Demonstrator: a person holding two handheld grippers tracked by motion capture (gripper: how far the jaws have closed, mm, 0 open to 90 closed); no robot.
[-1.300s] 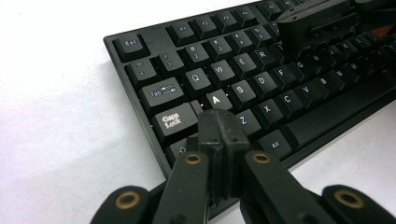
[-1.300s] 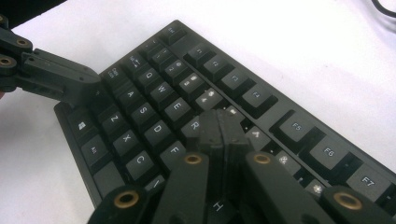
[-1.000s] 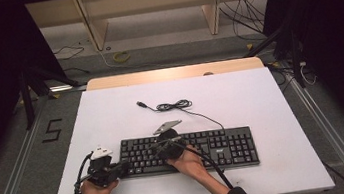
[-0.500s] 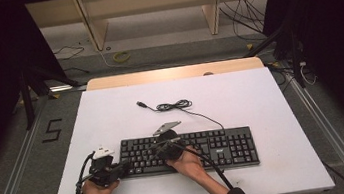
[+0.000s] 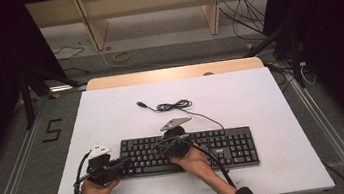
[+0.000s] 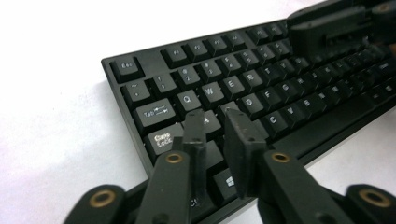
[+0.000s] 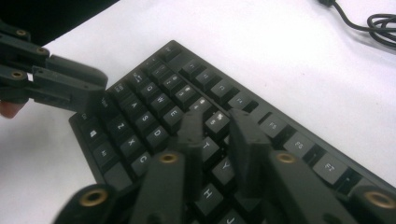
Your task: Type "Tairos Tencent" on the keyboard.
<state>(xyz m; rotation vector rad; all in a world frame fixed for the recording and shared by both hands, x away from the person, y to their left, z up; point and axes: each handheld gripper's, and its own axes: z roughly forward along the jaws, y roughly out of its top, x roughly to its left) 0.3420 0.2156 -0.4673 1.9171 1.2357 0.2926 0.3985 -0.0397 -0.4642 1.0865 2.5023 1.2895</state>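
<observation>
A black keyboard [image 5: 187, 150] lies across the near half of the white table [image 5: 261, 100]. My left gripper [image 5: 125, 162] hovers over its left end; in the left gripper view its tips [image 6: 212, 119] sit above the A and S keys of the keyboard [image 6: 261, 93]. My right gripper [image 5: 159, 149] reaches leftward over the middle keys, its tips [image 7: 217, 119] above the upper letter rows of the keyboard [image 7: 154, 98]. Both pairs of jaws have just been opening and stand a little apart with nothing between them. Each gripper view also shows the other gripper: right [image 6: 336, 28], left [image 7: 60, 84].
The keyboard's black cable [image 5: 173, 106] lies coiled on the table behind it, ending in a loose plug [image 5: 140, 103]. Wooden shelving [image 5: 148, 9] stands beyond the far edge. Dark floor with rails flanks both sides of the table.
</observation>
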